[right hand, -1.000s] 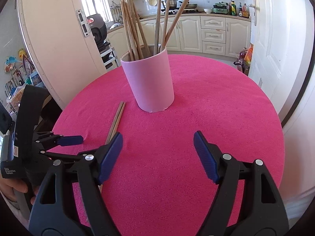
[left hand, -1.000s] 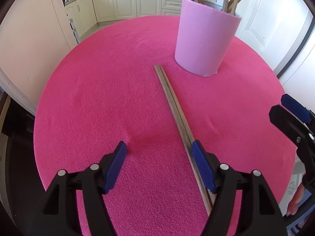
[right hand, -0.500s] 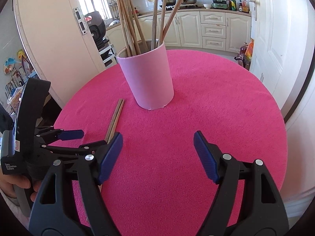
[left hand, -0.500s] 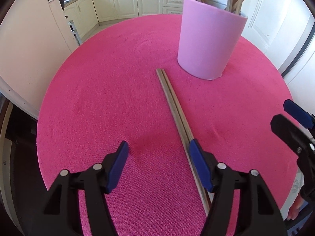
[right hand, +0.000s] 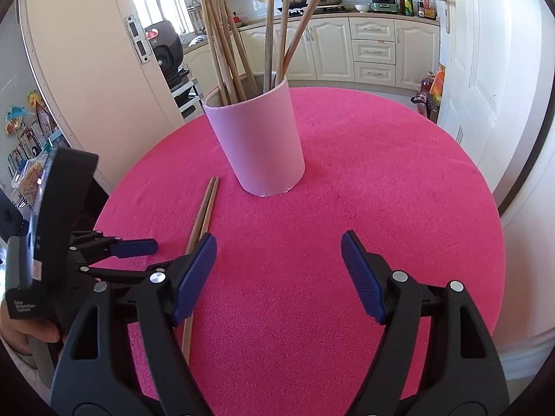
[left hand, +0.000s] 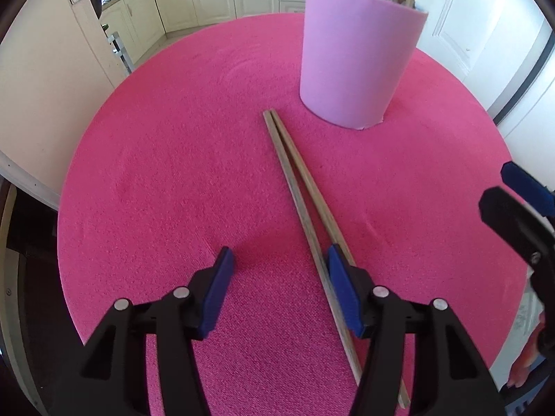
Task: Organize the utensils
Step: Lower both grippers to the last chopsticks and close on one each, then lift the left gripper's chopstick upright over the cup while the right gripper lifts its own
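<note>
1. The pair of chopsticks [left hand: 298, 187] is laid flat on the pink tabletop [left hand: 166, 173], its long axis running from the left gripper [left hand: 277, 270] toward the pink holder [left hand: 357, 66].
2. The left gripper is closing, the pair lying against its right pad; nothing is clamped yet.
3. The right gripper [right hand: 277, 260] is held wide and empty, farther from the pair.

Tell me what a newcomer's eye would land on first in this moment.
First, the vivid pink cloth covering the round table, with the pale pink holder standing on it, full of long wooden chopsticks. Next, the loose pair of chopsticks lying flat just in front of the holder. The left gripper is closing over the pair's near end; the right gripper hangs open over bare cloth.
</note>
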The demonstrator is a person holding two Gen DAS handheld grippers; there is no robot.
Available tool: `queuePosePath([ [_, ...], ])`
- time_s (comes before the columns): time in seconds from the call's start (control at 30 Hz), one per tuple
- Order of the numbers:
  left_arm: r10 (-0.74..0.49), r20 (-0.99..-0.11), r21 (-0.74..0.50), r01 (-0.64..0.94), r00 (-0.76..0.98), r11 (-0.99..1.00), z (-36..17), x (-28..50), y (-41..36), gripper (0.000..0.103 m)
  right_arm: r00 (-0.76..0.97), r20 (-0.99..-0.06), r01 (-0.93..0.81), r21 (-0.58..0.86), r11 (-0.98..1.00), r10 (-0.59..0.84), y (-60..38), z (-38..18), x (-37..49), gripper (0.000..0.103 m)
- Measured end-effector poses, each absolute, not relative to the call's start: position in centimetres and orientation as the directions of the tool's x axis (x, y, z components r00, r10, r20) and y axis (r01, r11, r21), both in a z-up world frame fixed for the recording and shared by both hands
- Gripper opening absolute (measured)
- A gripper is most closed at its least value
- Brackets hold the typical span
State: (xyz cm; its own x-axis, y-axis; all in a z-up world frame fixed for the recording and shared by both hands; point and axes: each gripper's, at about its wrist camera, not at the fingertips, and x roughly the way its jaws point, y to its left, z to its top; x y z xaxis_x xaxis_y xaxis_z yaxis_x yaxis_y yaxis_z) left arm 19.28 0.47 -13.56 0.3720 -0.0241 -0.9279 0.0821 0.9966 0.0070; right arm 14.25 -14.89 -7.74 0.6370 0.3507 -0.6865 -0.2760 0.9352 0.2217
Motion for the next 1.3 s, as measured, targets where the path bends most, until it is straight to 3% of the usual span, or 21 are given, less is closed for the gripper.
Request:
queuePosePath([
  [0.1, -0.023, -0.924, 0.008, 0.078, 0.381, 0.997, -13.5, 19.2, 0.6, 0.052, 0.636, -0.689, -0.278, 0.214, 0.937, 0.346, -15.0, -7.6, 14.2, 0.074],
  [0.23, -0.041, -0.922, -0.019, 0.059, 0.386, 0.998, -13.2, 19.3, 1.1, 0.016, 0.619, -0.705, -0.278, 0.214, 0.936, 0.345, -14.9, -7.7, 14.6, 0.074],
  [0.33, -0.111, -0.917, -0.111, 0.022, 0.384, 0.994, -13.2, 19.2, 2.9, 0.009, 0.586, -0.729, -0.288, 0.22, 0.932, 0.353, -14.4, -7.8, 15.0, 0.074],
  [0.6, -0.198, -0.885, -0.227, -0.019, 0.421, 0.974, -12.4, 18.6, 5.9, 0.007, 0.42, -0.819, -0.378, 0.235, 0.896, 0.391, -9.9, -8.5, 16.5, 0.073],
  [0.63, -0.201, -0.883, -0.231, -0.019, 0.425, 0.973, -12.3, 18.4, 5.8, 0.007, 0.403, -0.828, -0.389, 0.231, 0.892, 0.39, -9.3, -8.6, 16.6, 0.07],
  [0.7, -0.201, -0.878, -0.233, -0.022, 0.434, 0.972, -12.1, 18.5, 5.3, 0.007, 0.363, -0.848, -0.409, 0.227, 0.884, 0.386, -8.0, -8.9, 16.9, 0.047],
  [0.77, -0.2, -0.874, -0.232, -0.019, 0.443, 0.972, -12.2, 17.8, 5.7, 0.007, 0.32, -0.867, -0.429, 0.227, 0.874, 0.383, -6.7, -9.4, 17.0, 0.034],
  [0.93, -0.21, -0.868, -0.245, -0.022, 0.45, 0.969, -12.1, 17.4, 6.1, 0.007, 0.276, -0.899, -0.45, 0.192, 0.872, 0.34, -4.7, -10.2, 17.2, 0.031],
  [1.17, -0.221, -0.863, -0.259, -0.021, 0.455, 0.966, -12.3, 17.0, 6.5, 0.007, 0.276, -0.913, -0.456, 0.149, 0.878, 0.299, -4.1, -11.3, 17.6, 0.009],
  [1.3, -0.228, -0.852, -0.266, -0.015, 0.472, 0.964, -12.0, 16.7, 6.6, 0.007, 0.301, -0.894, -0.453, 0.173, 0.875, 0.333, -5.1, -11.0, 17.3, 0.007],
])
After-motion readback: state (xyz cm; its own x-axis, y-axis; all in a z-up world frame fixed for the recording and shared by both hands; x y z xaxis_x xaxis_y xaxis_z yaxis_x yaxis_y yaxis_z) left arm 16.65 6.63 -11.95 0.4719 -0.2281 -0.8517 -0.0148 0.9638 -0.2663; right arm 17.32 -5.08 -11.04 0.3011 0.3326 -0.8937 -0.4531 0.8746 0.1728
